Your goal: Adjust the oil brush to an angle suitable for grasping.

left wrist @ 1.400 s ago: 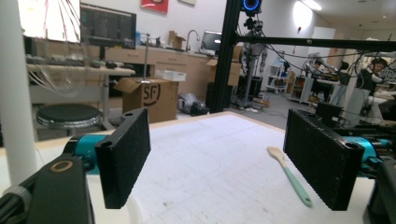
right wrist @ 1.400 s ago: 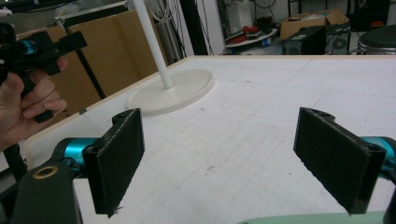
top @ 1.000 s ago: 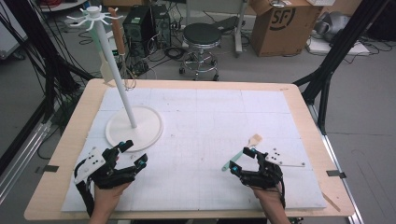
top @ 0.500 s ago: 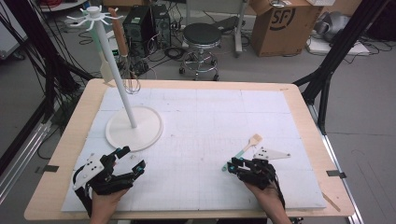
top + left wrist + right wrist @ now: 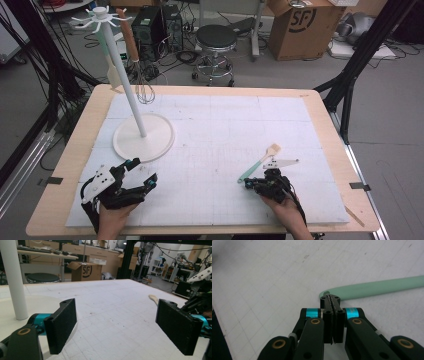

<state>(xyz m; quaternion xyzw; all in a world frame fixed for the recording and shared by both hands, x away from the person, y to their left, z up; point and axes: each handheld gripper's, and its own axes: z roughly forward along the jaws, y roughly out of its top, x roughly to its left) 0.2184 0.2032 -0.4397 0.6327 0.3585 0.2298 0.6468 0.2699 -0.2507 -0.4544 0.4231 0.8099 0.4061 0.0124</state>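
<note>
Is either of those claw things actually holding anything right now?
The right gripper is shut at the loop end of the green spatula; a real grip cannot be told. The left gripper is open and holds nothing.

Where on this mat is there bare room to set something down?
Free: the mat's far right half, and the middle between stand base and brush. Crowded: around the left gripper near the base, and the right gripper at the brush's handle.
</note>
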